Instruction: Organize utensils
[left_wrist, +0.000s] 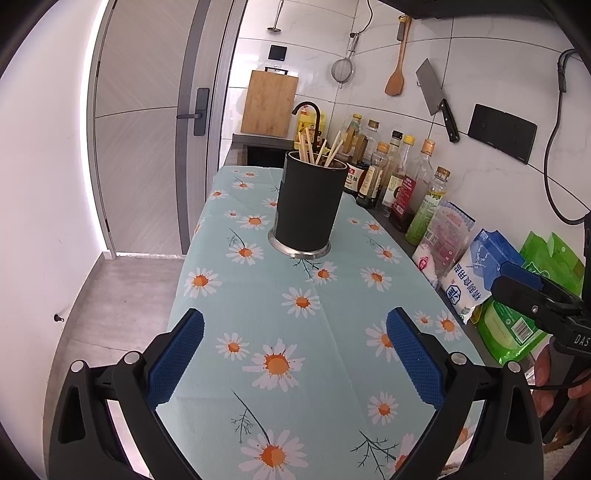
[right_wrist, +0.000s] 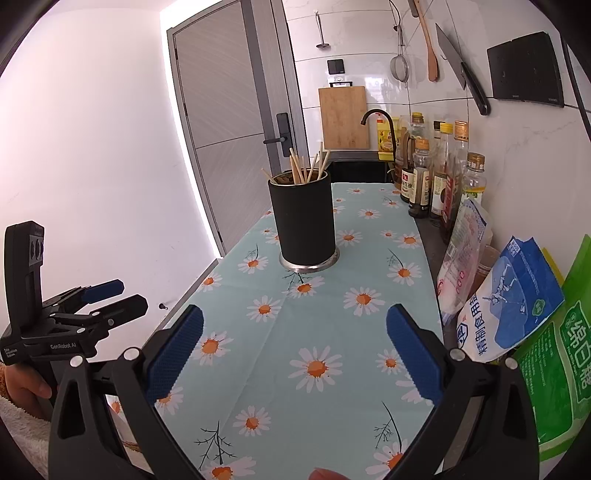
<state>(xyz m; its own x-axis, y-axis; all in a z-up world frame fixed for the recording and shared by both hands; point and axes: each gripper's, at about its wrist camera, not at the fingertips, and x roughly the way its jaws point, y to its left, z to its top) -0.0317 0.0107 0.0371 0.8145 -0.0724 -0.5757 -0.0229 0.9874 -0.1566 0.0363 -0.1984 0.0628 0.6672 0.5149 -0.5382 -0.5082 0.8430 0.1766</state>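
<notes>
A black utensil holder (left_wrist: 306, 203) (right_wrist: 303, 221) with a steel base stands upright on the daisy-print tablecloth (left_wrist: 258, 295) (right_wrist: 325, 332). Several wooden chopsticks (left_wrist: 314, 149) (right_wrist: 304, 166) stick up out of it. My left gripper (left_wrist: 294, 326) hovers open over the near part of the cloth, nothing between its blue pads. My right gripper (right_wrist: 294, 325) is open too and holds nothing. Each gripper shows at the edge of the other's view, the right gripper (left_wrist: 517, 280) at the right and the left gripper (right_wrist: 114, 295) at the lower left. Both are well short of the holder.
Sauce and oil bottles (left_wrist: 399, 177) (right_wrist: 439, 173) line the right wall, with bags of salt and sugar (left_wrist: 476, 273) (right_wrist: 506, 302) nearer. A cleaver (left_wrist: 436, 96), wooden spatula (left_wrist: 397, 62) and strainer hang above. A black faucet (left_wrist: 308, 110), cutting board (right_wrist: 343, 118) and door lie beyond.
</notes>
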